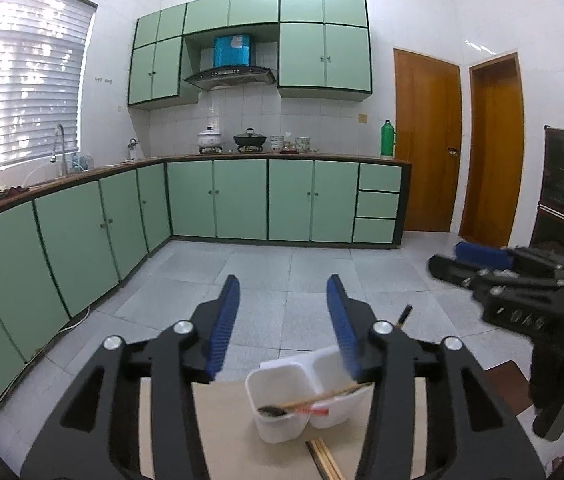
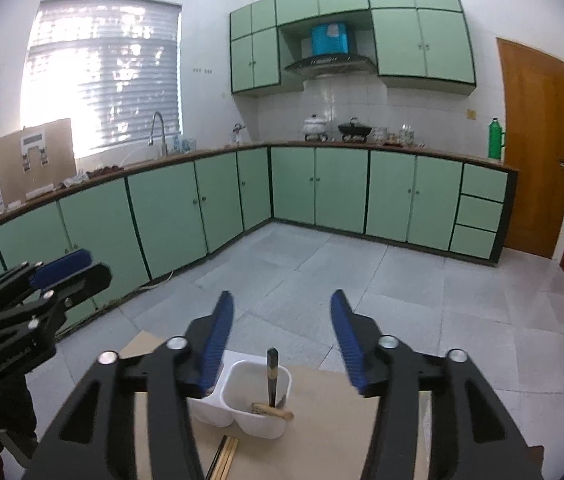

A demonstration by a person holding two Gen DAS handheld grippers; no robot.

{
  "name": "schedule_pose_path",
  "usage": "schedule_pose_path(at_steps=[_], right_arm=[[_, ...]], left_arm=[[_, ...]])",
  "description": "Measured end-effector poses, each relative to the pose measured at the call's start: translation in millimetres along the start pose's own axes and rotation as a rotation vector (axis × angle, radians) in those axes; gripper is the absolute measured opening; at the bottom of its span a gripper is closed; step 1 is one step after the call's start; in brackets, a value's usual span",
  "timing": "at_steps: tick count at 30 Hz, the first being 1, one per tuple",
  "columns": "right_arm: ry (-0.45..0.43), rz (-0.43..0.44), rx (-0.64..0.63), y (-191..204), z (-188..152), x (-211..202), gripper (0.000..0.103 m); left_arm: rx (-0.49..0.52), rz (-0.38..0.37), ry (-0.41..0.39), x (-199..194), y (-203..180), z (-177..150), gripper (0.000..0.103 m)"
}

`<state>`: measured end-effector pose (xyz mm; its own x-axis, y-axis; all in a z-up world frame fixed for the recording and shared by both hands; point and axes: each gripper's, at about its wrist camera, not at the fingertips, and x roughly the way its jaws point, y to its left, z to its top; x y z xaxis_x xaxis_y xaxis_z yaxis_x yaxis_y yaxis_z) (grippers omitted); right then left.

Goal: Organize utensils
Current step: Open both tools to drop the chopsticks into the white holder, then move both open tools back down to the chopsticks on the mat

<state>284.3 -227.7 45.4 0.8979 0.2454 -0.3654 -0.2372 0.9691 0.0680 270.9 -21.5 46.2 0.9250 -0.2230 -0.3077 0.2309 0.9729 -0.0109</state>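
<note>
Two grippers up over the table, both with their blue-padded fingers spread wide and nothing between them: left gripper, right gripper. One white plastic two-compartment holder sits on the light brown tabletop, below and just ahead of both sets of fingers. A dark-tipped wooden utensil rests inside one compartment. A small bundle of wooden chopsticks lies flat just beside the holder.
</note>
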Motion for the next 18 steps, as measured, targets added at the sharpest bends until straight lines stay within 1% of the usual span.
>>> schedule_pose_path(at_steps=[1, 3, 6, 8, 12, 14, 16, 18], right_arm=[[-0.009, -0.006, 0.001, -1.0, -2.3, -7.9, 0.059], [-0.026, -0.015, 0.000, -1.6, -7.8, -22.6, 0.064], [-0.045, -0.021, 0.006, -1.7, -22.0, -44.7, 0.070], [-0.049, -0.027, 0.017, -0.4, -33.7, -55.7, 0.077], [-0.025, -0.038, 0.044, 1.8, -68.2, -71.4, 0.082], [-0.006, -0.057, 0.049, 4.0, -91.0, -76.3, 0.085], [0.016, -0.066, 0.048, 7.9, -109.2, -77.9, 0.089], [0.053, -0.072, 0.047, 13.7, -132.7, -77.7, 0.091]], left_arm=[[-0.004, 0.000, -0.001, -6.3, 0.6, -2.6, 0.048], [-0.016, 0.005, -0.001, -16.5, 2.7, -8.1, 0.054], [-0.032, 0.023, 0.004, -38.0, 5.8, -25.1, 0.058], [-0.038, 0.036, 0.011, -47.7, 6.5, -36.5, 0.061], [-0.046, 0.057, 0.059, -65.7, 6.3, -71.2, 0.066], [-0.051, 0.061, 0.099, -70.8, 5.5, -92.3, 0.067], [-0.046, 0.083, 0.142, -72.6, 3.8, -116.1, 0.069], [-0.051, 0.078, 0.180, -73.8, 2.9, -133.9, 0.071]])
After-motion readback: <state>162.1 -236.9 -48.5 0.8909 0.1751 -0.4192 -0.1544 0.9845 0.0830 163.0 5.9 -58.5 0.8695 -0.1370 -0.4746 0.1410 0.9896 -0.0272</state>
